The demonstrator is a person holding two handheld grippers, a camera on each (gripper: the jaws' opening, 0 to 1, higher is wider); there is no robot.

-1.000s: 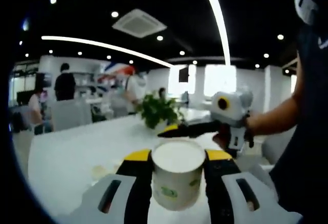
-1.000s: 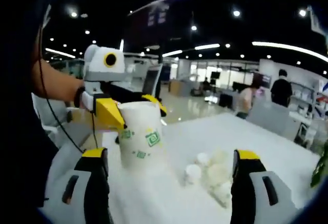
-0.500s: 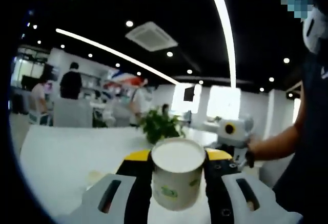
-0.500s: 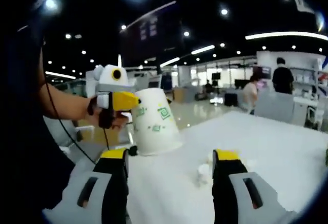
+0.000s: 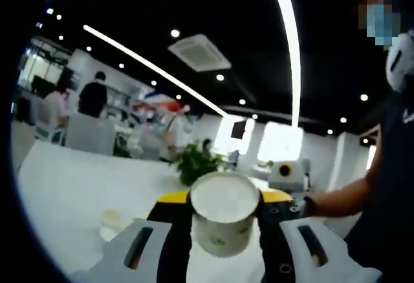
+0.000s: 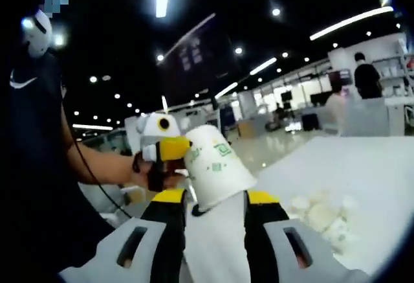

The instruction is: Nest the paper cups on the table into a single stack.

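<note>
left gripper point(image 5: 224, 213) jaws clamp paper cup point(image 5: 224, 221), white table point(image 5: 58, 192), dark ceiling point(image 5: 194, 11)

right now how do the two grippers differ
The left gripper is shut on a paper cup, gripping it by its sides; the right gripper holds nothing, its jaws narrowly apart. Seen in the right gripper view, the left gripper is lifted above the white table with the cup tilted, while the right gripper's jaws reach toward that cup's open end. Both have yellow-tipped black jaws.
</note>
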